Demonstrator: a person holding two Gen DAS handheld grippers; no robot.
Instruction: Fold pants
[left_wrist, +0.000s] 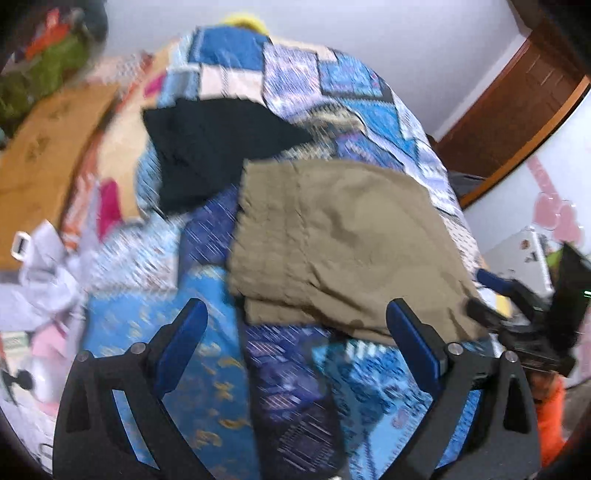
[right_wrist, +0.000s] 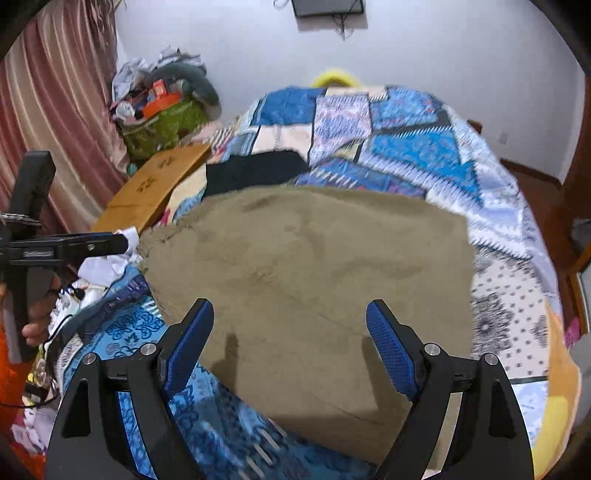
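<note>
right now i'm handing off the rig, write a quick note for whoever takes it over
Left gripper: open, holding nothing, above the quilt at the near left corner of the khaki pants.
Right gripper: open, holding nothing, over the near part of the pants.
Pants: lying on the bed in what looks like a folded, roughly rectangular stack, layered edges showing on the left side. A dark garment lies folded behind them.
Done: pants appear at least partly folded.
Left: check whether another fold is needed, then smooth; frames are blurred, so confirm first.

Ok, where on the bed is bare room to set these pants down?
Free: quilt beyond the khaki pants, toward the wall, and its right side. Crowded: left edge, with black garment, cardboard and white clothes.
</note>
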